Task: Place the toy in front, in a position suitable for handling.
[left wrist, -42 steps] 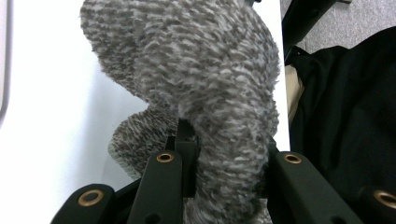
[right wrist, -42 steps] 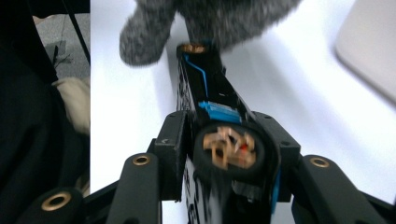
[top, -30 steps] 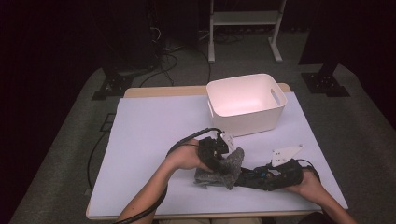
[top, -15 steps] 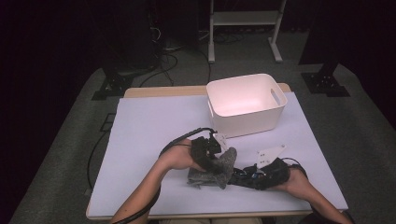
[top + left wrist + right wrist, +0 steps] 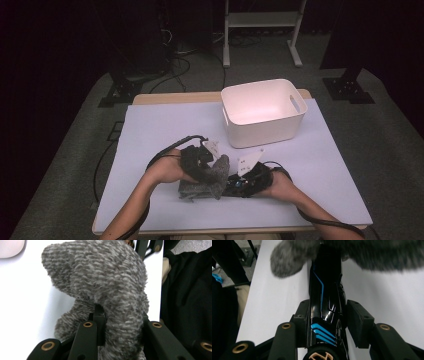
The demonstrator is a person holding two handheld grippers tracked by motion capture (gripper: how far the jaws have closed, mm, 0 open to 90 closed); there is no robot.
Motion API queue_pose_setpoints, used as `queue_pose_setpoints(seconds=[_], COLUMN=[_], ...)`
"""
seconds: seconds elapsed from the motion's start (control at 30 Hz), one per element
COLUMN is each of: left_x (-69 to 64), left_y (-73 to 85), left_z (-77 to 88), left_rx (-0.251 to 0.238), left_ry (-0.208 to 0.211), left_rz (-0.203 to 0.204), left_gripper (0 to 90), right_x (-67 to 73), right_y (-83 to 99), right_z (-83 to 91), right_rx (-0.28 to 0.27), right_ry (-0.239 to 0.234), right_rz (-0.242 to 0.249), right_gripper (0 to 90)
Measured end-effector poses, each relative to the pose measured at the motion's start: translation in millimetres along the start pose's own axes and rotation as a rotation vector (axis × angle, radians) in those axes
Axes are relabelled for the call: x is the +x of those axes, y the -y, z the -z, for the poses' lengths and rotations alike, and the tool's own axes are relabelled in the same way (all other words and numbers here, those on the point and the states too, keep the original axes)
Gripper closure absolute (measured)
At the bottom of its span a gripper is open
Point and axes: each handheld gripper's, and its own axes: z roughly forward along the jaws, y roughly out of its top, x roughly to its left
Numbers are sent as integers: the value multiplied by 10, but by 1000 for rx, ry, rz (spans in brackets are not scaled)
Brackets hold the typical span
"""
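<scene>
Left forearm enters from the bottom of the high view and its hand holds the left gripper (image 5: 200, 160) near the front middle of the white table top (image 5: 150, 130); a black cable (image 5: 167, 148) loops from that gripper back toward the arm; in the left gripper view the jaws are closed onto a grey fuzzy sock (image 5: 105, 290), one jaw tucked into the knit and the other pressed against its outside; the sock (image 5: 207, 179) lies bunched on the table between the two hands, partly lifted at the left gripper's end; just to its right the right gripper (image 5: 245, 181) lies low over the table, held by the right hand (image 5: 280, 185); in the right gripper view its jaws pinch a glossy black object with blue markings (image 5: 325, 305), which runs forward from between the pads until its far end disappears under the sock (image 5: 342, 252); what that object is cannot be told; farther back and to the right, a white plastic bin (image 5: 262, 112) with a handle slot stands on the table, well apart from both grippers
</scene>
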Motion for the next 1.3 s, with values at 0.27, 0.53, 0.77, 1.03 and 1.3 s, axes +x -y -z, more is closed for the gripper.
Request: queue_pose_setpoints(seconds=[0.27, 0.53, 0.77, 1.03, 1.3], left_x=[12, 28, 10, -13, 45], left_y=[-72, 25, -94, -340, -70], left_z=[-181, -147, -176, -318, -158], left_rx=[14, -21, -2, 20, 8], left_ry=[23, 47, 35, 51, 24], left_rz=[-7, 16, 0, -65, 0], left_gripper=[719, 719, 713, 713, 706], right_x=[-33, 37, 54, 67, 58], right_y=[-88, 83, 119, 115, 178], right_z=[-112, 30, 64, 45, 88], right_rx=[-18, -24, -29, -32, -20], right_ry=[-24, 7, 22, 22, 27], right_rz=[-21, -37, -39, -50, -49], right_gripper=[553, 569, 614, 615, 629])
